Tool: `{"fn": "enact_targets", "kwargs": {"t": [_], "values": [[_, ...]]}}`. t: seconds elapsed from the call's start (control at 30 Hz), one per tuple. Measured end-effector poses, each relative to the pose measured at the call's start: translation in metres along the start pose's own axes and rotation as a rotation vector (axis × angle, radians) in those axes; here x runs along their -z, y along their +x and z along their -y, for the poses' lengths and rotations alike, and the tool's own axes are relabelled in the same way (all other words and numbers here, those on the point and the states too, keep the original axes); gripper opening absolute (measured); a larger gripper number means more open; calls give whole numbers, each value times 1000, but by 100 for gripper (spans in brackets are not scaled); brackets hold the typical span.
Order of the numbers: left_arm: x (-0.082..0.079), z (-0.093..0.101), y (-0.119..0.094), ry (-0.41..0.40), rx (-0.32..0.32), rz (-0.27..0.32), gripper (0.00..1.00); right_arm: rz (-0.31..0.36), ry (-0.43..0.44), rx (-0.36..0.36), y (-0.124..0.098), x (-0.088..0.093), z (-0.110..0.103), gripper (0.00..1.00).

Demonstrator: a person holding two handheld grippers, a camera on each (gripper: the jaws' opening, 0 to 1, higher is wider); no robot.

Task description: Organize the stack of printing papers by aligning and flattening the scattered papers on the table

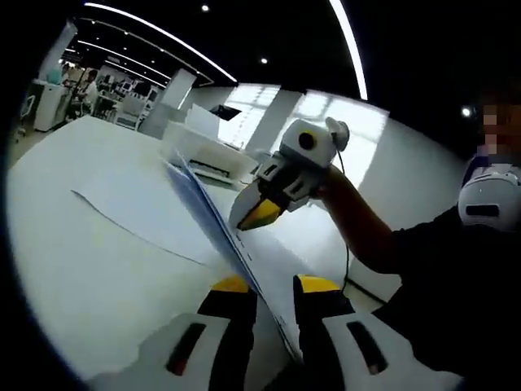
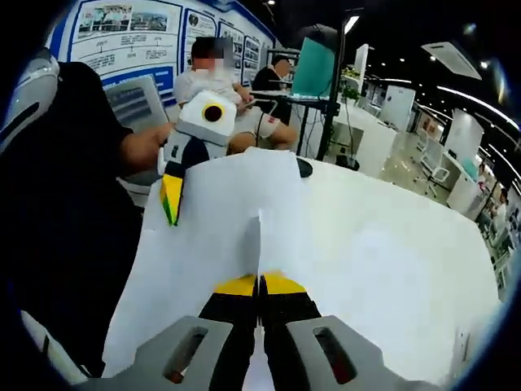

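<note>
A thin stack of white printing paper (image 1: 213,213) stands on edge above the white table (image 1: 73,277), running away from me between my left gripper's (image 1: 274,285) two yellow-tipped jaws. Those jaws stand apart, open, with the stack nearer the right one. My right gripper (image 1: 259,213) comes in from the right and pinches the stack's upper edge. In the right gripper view the same paper (image 2: 220,220) spreads broad and white, my right gripper (image 2: 260,285) is shut on its near edge, and the left gripper (image 2: 171,200) sits at its far left edge. One loose sheet (image 1: 134,210) lies flat on the table.
White boxes (image 1: 203,151) stand on the table behind the stack. A small dark object (image 2: 304,167) lies at the table's far edge (image 2: 391,261). People sit beyond it near a monitor (image 2: 313,69). The holder's dark sleeve (image 2: 73,204) is close on the left.
</note>
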State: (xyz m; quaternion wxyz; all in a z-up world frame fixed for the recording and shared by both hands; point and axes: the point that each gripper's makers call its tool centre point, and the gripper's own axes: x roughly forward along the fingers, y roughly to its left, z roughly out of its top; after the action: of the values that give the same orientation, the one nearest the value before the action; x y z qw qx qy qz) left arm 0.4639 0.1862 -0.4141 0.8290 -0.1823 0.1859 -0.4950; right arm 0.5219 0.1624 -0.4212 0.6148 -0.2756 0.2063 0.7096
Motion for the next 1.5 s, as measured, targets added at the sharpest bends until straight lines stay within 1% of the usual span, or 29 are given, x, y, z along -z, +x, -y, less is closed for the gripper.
{"fn": "enact_targets", "kwargs": {"t": [0.1, 0.2, 0.27, 0.4, 0.47, 0.53, 0.67, 0.7, 0.87, 1.0, 1.13, 1.2, 1.33, 1.4, 1.43, 1.5], "values": [[0, -1, 3, 11, -13, -10, 23, 21, 21, 11, 3, -10, 0, 0], [1, -2, 6, 26, -23, -20, 23, 33, 33, 12, 6, -16, 2, 0], [0, -2, 7, 28, -23, -22, 23, 55, 36, -7, 7, -22, 2, 0], [2, -2, 8, 29, -26, -27, 23, 63, 34, -16, 12, -27, 2, 0], [3, -2, 8, 29, -28, -31, 23, 67, 33, -17, 13, -28, 6, 0], [4, -3, 8, 28, -30, -33, 23, 69, 5, -19, 15, -31, 12, 0], [6, -3, 8, 29, -30, -40, 23, 67, -19, -28, 18, -35, 23, 0], [6, -3, 8, 29, -30, -42, 23, 66, -27, -26, 19, -37, 14, 0], [8, -4, 8, 30, -35, -50, 20, 66, -56, -27, 24, -40, 4, 0], [9, -6, 8, 36, -45, -52, 18, 58, -79, -22, 27, -37, -6, 0], [8, -15, 3, 42, -54, -54, 16, 63, -77, -23, 28, -37, -11, 0], [8, -16, 4, 47, -61, -52, 14, 64, -75, -22, 28, -37, -16, 0], [9, -18, 4, 60, -80, -55, 10, 64, -78, -17, 29, -37, -20, 0], [10, -20, 4, 53, -89, -54, 9, 67, -81, -12, 31, -37, -29, 0], [10, -21, 4, 55, -94, -54, 8, 69, -80, -11, 31, -37, -30, 0], [11, -23, 4, 61, -108, -53, 7, 79, -79, -6, 29, -38, -13, 0]]}}
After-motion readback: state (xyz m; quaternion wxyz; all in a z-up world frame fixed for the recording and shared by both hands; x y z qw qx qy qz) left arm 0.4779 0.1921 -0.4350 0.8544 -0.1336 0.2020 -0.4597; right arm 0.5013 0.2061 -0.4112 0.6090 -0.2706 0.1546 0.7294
